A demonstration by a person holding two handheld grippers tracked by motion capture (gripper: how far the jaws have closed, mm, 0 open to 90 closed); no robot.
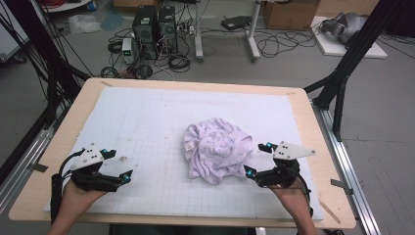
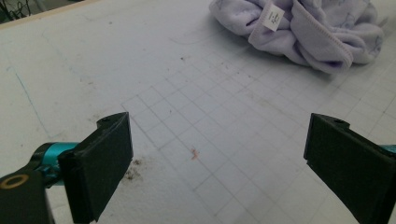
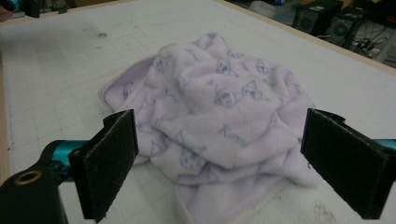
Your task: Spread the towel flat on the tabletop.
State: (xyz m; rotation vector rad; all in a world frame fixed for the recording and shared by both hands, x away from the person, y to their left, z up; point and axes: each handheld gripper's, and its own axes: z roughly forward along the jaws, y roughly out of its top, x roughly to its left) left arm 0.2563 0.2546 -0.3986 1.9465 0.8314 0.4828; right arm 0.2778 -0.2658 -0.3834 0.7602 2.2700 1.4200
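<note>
crumpled lilac towel (image 1: 217,149) centre frame | right gripper (image 1: 258,160) jaws apart beside it, poised to grasp | left gripper (image 1: 119,164) jaws apart, lower left, waiting

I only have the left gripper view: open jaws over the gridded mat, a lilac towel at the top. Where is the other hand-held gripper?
Observer: The right hand-held gripper sits just right of the towel, jaws open, facing it.
Operator: Is it touching the cloth?
Observer: I cannot tell; in the right gripper view the towel lies between the jaws, unpinched.
Operator: Any pattern on the towel?
Observer: Yes, small cartoon faces printed in purple.
</note>
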